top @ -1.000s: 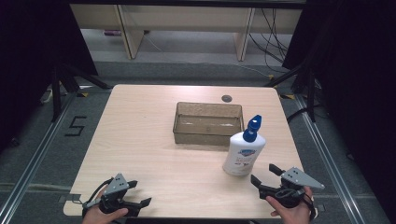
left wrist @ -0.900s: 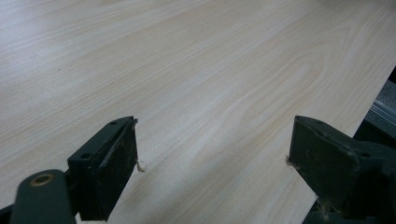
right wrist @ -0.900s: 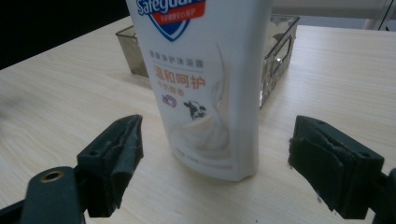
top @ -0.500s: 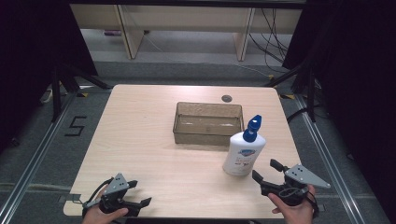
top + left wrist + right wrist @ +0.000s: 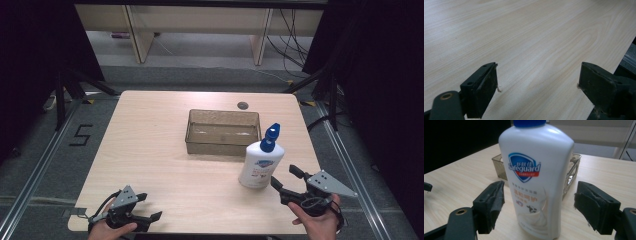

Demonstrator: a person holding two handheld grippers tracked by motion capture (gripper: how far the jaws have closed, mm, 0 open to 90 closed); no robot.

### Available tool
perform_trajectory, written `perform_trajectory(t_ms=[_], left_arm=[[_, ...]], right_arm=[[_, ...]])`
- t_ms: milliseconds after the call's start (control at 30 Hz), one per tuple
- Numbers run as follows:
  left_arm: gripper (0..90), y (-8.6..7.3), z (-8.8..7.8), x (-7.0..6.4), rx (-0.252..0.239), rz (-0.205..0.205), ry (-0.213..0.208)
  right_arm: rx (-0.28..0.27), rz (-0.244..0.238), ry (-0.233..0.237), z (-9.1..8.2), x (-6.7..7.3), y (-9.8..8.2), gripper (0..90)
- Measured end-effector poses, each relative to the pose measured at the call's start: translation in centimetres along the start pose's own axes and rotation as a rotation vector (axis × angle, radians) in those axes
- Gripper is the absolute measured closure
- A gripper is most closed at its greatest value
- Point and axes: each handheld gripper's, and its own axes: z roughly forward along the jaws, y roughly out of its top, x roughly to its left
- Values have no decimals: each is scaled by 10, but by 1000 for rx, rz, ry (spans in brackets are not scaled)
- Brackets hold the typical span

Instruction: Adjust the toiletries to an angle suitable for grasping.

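A white soap bottle with a blue cap stands upright on the table, just in front of a clear brown tray. My right gripper is at the bottle's near right side, held by a hand. In the right gripper view the bottle stands between the two pads, with a gap on each side. My right gripper is open, and its jaws have just been closing a little. My left gripper rests open at the table's near left corner, with only bare wood between its jaws.
The light wooden table has a dark round grommet behind the tray. The tray looks empty. Dark floor and metal rails surround the table, and shelving legs stand at the back.
My right gripper has lifted slightly beside the bottle and its jaws have narrowed. The bottle, the tray and my left gripper have not moved.
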Motion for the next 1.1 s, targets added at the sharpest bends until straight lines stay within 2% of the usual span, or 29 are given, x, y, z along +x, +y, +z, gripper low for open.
perform_trajectory(t_ms=[67,133,167,200,267,367,467,500,533,633,700,733,800,933,1000,1033,1067,1100], left_arm=[[149,0,0,1,-1,-1,-7],[149,0,0,0,6,1,2],[149,0,1,0,-3,4,-7],[149,0,1,0,-1,5,-6],[149,0,1,0,-8,-1,-8],[149,0,1,0,-5,0,-7],[149,0,0,0,-1,-1,-8],[149,0,0,0,-2,-1,-8],[149,0,1,1,-5,-1,-10],[149,0,0,0,0,0,-1],[149,0,-1,0,7,2,1],[149,0,0,0,4,2,-5],[149,0,0,0,3,1,-2],[149,0,0,0,5,1,-6],[149,0,1,1,4,-1,-11],[149,0,1,0,2,-5,-12],[149,0,1,1,7,1,-12],[149,0,1,0,6,1,-12]], right_arm=[[5,4,-7,0,2,3,248],[-3,-7,-4,0,2,6,250],[7,-20,-10,0,1,7,251],[-1,6,-6,0,3,8,251],[0,12,-4,0,2,11,251],[-22,-21,-14,1,-1,14,257],[-25,-17,-18,1,0,18,259],[-30,-30,-15,2,-1,19,259],[-17,-12,-19,1,1,20,260],[-12,2,-17,1,3,23,264],[-22,-25,-13,2,2,25,265],[-28,-11,-7,3,4,26,267],[-30,-41,-17,2,2,29,276],[-35,-25,-11,0,2,34,276],[-44,-28,-17,-1,1,36,276],[-63,-50,-16,-1,0,38,277],[-52,-25,-19,-1,2,39,280],[-47,-21,-5,-1,2,40,282]])
